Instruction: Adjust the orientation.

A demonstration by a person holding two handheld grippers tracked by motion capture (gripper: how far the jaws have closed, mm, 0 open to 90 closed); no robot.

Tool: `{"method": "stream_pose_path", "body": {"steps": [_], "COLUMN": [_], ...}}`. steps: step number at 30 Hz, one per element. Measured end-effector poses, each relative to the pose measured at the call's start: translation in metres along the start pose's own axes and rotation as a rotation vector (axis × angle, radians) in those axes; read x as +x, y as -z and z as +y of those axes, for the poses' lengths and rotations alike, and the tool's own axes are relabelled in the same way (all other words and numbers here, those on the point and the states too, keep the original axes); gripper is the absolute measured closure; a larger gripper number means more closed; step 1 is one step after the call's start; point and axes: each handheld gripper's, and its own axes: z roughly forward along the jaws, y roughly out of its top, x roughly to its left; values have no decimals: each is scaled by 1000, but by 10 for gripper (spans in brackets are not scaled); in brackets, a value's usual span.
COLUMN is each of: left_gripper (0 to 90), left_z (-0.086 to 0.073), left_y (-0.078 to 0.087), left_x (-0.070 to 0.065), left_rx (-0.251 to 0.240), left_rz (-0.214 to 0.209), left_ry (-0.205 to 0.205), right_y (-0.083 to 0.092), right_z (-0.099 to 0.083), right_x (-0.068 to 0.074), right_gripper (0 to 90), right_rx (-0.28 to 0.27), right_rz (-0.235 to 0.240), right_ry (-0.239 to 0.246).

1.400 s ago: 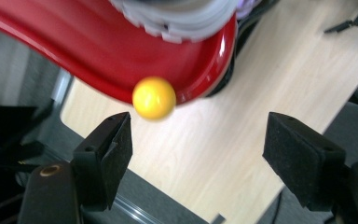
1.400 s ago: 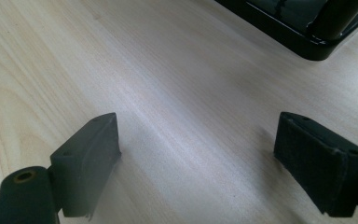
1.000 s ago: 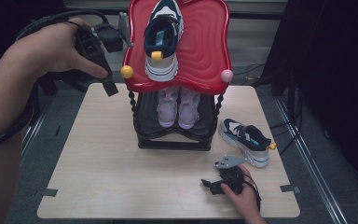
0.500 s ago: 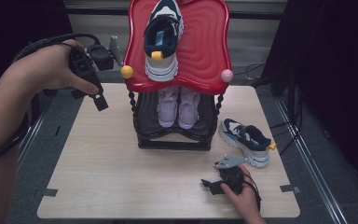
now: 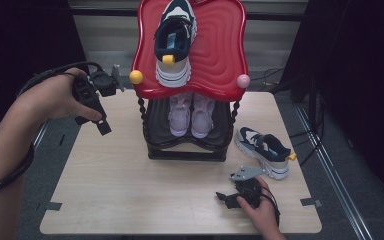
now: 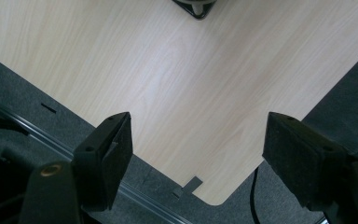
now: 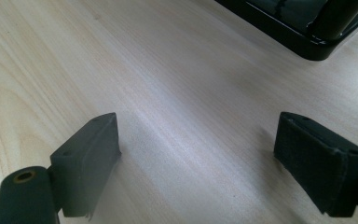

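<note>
The desk (image 5: 110, 195) is a pale wood-grain board with rounded corners, smooth and matte, its grain running in long soft bands. At the middle of its far edge stands a two-tier shoe rack (image 5: 190, 145): a glossy red top shelf (image 5: 220, 45) with a wavy outline and rippled ridges, twisted black posts, a black lower tray, a yellow knob (image 5: 136, 77) and a pink knob (image 5: 243, 81) at its front corners. On the red shelf lies a navy and white sneaker (image 5: 174, 40) with a thick white sole and a yellow heel tab. On the lower tray sits a pair of pale lilac sneakers (image 5: 192, 114), side by side and touching. A second navy and white sneaker (image 5: 263, 151) rests on the desk near the right edge, just beside the rack's base. No writing is legible on any shoe.

The left gripper (image 5: 96, 107) hangs over the desk's far left corner, jaws spread with nothing between them. The right gripper (image 5: 240, 192) rests low near the front edge, close to the loose sneaker, its felt-faced pads (image 7: 319, 161) wide apart and empty.
</note>
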Motion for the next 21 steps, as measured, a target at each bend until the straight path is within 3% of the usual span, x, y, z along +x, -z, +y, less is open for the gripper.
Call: {"method": "stream_pose_path", "body": {"steps": [16,21], "left_gripper": [244,247], "left_z": [-8,-8], "left_y": [-58,-77], "left_x": [-6,-9], "left_rx": [6,30], "left_rz": [-38,-44], "left_ry": [-9,-21], "right_y": [0,0], "right_z": [0,0], "right_x": [0,0], "right_gripper": [137,137], "right_rx": [-1,-4], "right_rz": [0,0], "right_ry": [-3,-4]}}
